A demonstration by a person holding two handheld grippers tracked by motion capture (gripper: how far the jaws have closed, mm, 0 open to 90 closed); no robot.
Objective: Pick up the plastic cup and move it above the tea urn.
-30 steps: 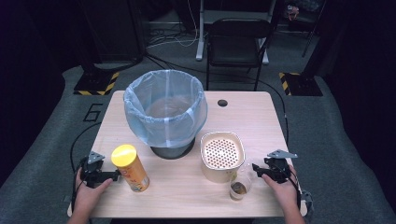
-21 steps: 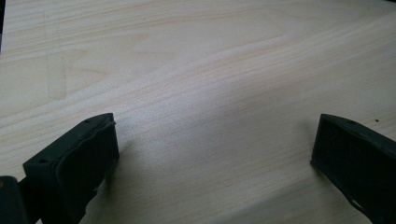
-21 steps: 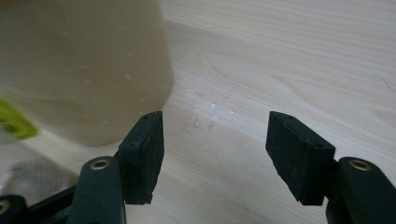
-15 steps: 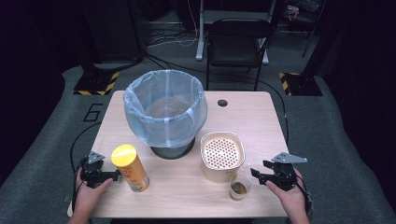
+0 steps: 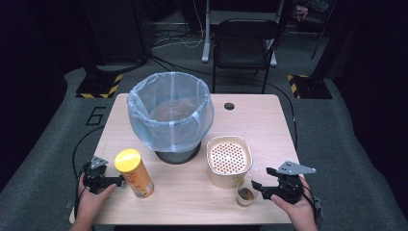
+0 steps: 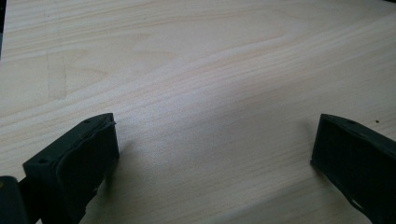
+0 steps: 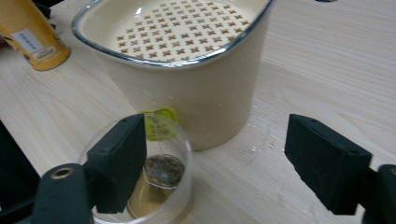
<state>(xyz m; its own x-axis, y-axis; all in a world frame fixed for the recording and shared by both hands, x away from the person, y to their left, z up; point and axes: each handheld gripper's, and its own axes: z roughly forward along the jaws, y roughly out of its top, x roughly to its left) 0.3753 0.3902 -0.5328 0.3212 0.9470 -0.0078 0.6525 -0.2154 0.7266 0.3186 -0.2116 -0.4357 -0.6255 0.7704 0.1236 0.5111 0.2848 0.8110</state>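
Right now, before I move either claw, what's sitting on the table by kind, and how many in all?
Bin lined with a blue bag: 1
Yellow-lidded canister: 1
Cream perforated strainer container: 1
Glass cup with a tea bag: 1
Total: 4

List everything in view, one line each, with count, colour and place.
Table: one, light wood, centre.
Bin: one, dark with pale blue liner, table middle.
Strainer tub: one, cream, perforated inside, right of the bin.
Glass: one, clear, brown tea bag inside, just in front of the tub.
Can: one, yellow and orange, front left.
Chair: one, black, behind the table.
Left gripper: black, open, beside the can.
Right gripper: black, open, by the glass.
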